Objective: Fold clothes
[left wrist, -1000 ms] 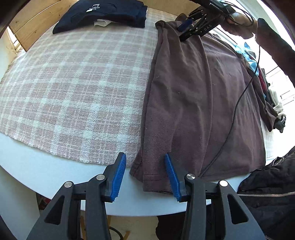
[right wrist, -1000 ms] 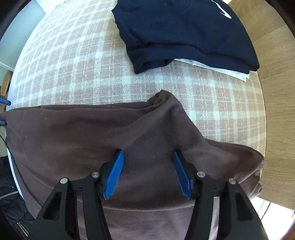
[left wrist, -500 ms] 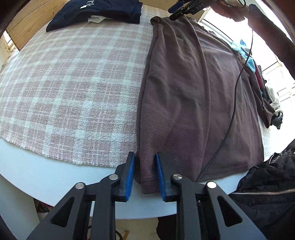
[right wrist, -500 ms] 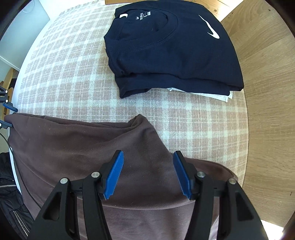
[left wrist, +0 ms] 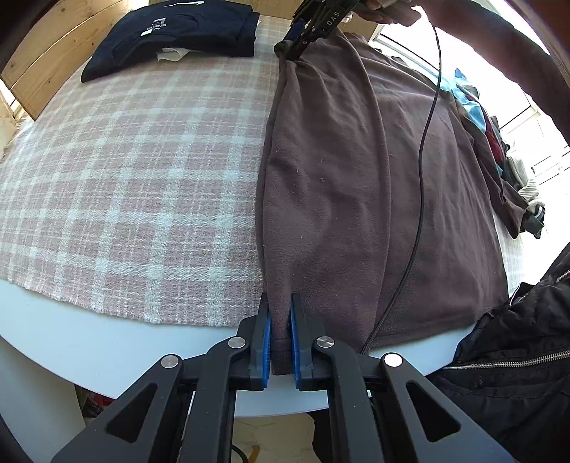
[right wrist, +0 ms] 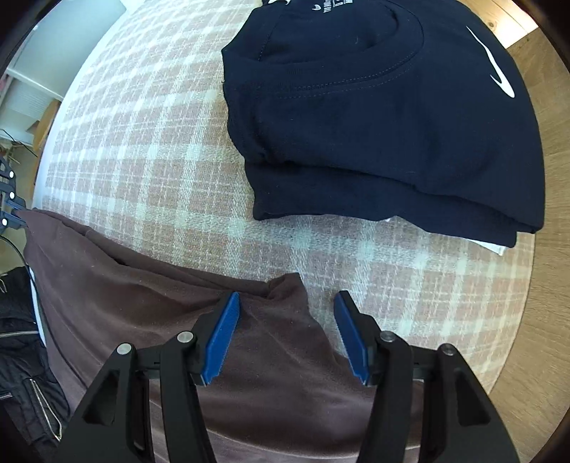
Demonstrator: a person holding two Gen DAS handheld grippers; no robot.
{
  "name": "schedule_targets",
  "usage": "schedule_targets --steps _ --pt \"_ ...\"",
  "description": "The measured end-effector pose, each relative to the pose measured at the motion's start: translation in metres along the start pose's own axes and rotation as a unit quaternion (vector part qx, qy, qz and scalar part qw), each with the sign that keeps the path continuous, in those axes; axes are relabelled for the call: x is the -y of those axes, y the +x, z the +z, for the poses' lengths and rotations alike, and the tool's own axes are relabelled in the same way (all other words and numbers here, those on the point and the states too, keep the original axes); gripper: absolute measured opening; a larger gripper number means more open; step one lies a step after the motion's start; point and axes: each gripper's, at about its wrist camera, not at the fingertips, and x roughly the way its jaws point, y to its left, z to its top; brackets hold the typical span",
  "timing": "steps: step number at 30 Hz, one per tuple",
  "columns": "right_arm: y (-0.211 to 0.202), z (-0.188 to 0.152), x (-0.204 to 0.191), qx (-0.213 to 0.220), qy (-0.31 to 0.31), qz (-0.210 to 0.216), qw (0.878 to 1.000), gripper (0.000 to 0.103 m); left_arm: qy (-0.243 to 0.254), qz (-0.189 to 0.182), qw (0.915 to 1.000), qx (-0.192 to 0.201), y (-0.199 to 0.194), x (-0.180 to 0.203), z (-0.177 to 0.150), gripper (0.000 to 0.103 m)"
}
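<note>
A brown garment (left wrist: 338, 178) lies lengthwise on the plaid cloth (left wrist: 124, 178), folded along its left side. My left gripper (left wrist: 279, 302) is shut on the near hem corner at the table's front edge. At the far end my right gripper (right wrist: 288, 297) points down over the garment's (right wrist: 160, 313) other corner. Its jaws are closing with that corner between the blue pads, which stand apart from the fabric. The left wrist view shows the right gripper (left wrist: 302, 32) at the top, held by a hand.
A folded navy sweatshirt (right wrist: 384, 124) lies on a white garment just beyond the brown corner. A black cable (left wrist: 420, 178) trails across the brown fabric. A black jacket (left wrist: 516, 356) and a pile of clothes (left wrist: 498, 142) lie to the right. Wooden panels (right wrist: 545, 285) border the table.
My left gripper has shut on the near hem corner. The right gripper has moved along the garment to its far corner, nearer the navy sweatshirt, and its jaws have narrowed.
</note>
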Motion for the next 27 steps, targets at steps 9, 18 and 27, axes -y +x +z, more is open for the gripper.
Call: schedule_targets --steps 9,18,27 --pt "-0.069 -0.031 0.0 0.071 -0.031 -0.061 0.995 0.018 0.045 0.034 0.9983 0.015 -0.01 0.052 0.008 0.007" --pt "-0.082 -0.148 -0.089 0.108 0.001 -0.107 0.988 0.018 0.098 0.016 0.9948 0.022 -0.017 0.125 -0.018 0.007" --pt "-0.014 -0.212 -0.102 0.0 0.048 -0.119 0.992 0.026 0.076 -0.076 0.9941 -0.014 -0.02 0.132 -0.045 0.013"
